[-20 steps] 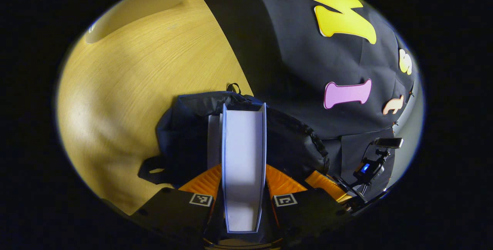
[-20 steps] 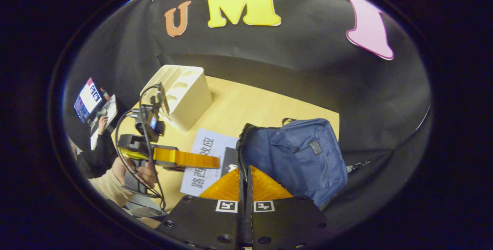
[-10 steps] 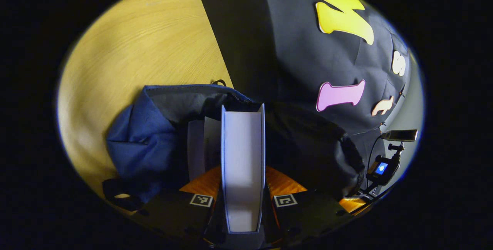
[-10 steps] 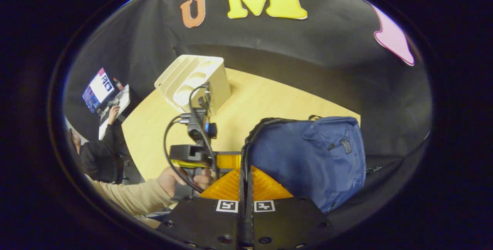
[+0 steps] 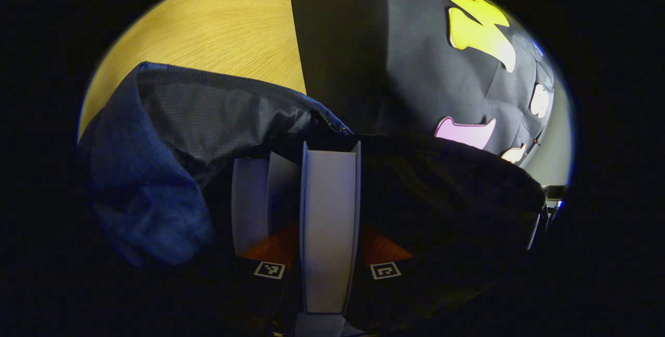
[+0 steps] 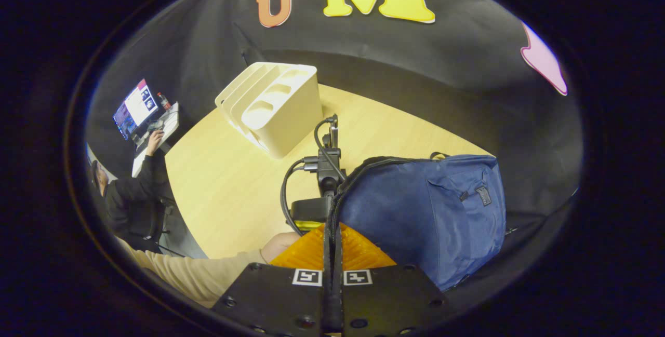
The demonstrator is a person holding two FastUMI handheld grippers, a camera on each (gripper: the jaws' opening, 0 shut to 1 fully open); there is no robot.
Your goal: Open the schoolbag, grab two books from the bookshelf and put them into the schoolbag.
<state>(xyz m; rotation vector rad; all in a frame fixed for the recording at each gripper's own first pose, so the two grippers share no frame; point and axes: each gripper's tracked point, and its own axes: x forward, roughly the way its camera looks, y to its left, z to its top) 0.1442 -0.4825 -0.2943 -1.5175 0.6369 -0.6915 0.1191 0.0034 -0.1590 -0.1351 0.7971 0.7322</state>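
My left gripper is shut on a pale book, held upright and pushed down into the open mouth of the blue schoolbag. Just left of it inside the bag stands a second pale book. Dark lining surrounds both. In the right gripper view the schoolbag stands on the wooden table, and my right gripper is shut on the black zip edge of its opening, holding it apart. The left gripper reaches into the bag from the left, a sleeve behind it.
A white bookshelf with no books in its slots stands at the table's far side. Beyond the table's left edge a person sits at a laptop. Bare tabletop lies past the bag.
My left gripper has gone down with the book into the bag, whose walls now rise around it. The right gripper keeps its hold on the zip edge, and the bag has opened wider.
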